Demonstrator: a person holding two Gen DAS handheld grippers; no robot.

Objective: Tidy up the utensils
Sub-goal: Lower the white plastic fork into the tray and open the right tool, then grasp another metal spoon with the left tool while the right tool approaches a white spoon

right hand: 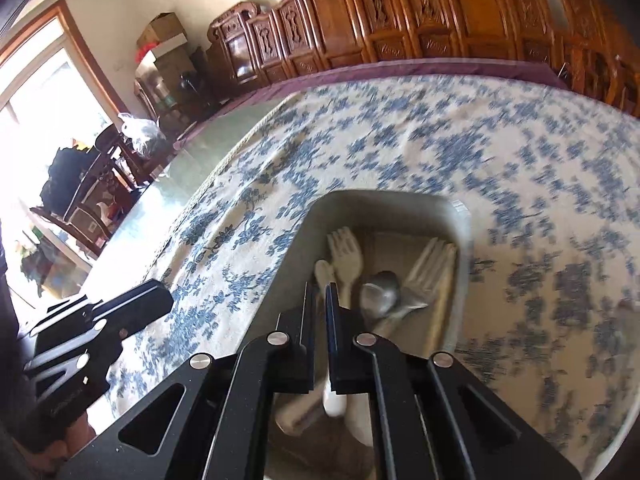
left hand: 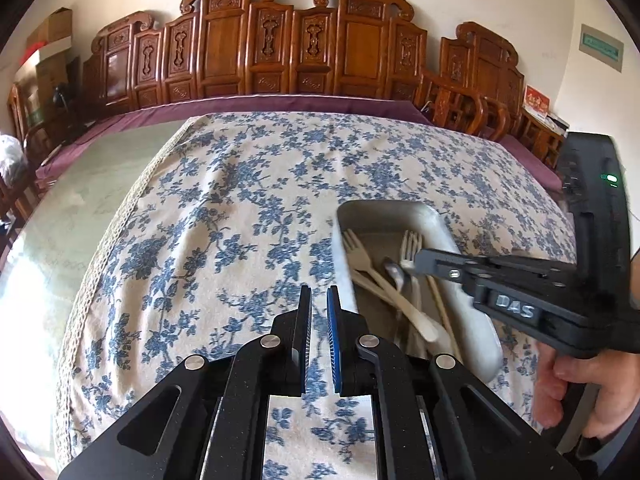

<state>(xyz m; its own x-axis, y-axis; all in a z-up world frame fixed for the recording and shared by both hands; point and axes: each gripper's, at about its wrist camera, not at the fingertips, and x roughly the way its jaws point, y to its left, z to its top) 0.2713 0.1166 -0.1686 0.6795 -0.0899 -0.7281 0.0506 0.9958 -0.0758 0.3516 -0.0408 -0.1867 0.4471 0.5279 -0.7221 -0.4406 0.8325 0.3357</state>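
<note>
right tongs (right hand: 319, 300) narrow over the tray (right hand: 460, 216) of forks, gripping nothing; left tongs (left hand: 319, 304) narrow, empty, above the tablecloth (left hand: 240, 200)

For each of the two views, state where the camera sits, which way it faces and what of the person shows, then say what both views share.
Left wrist: rides the left gripper, facing across the floral tablecloth toward carved wooden furniture; its nearly closed fingers, the right gripper and the right hand show.
Right wrist: rides the right gripper, looking down into the metal tray of utensils; the left gripper shows at lower left.
Shared: tray, plastic fork, metal spoon, tablecloth, furniture.
</note>
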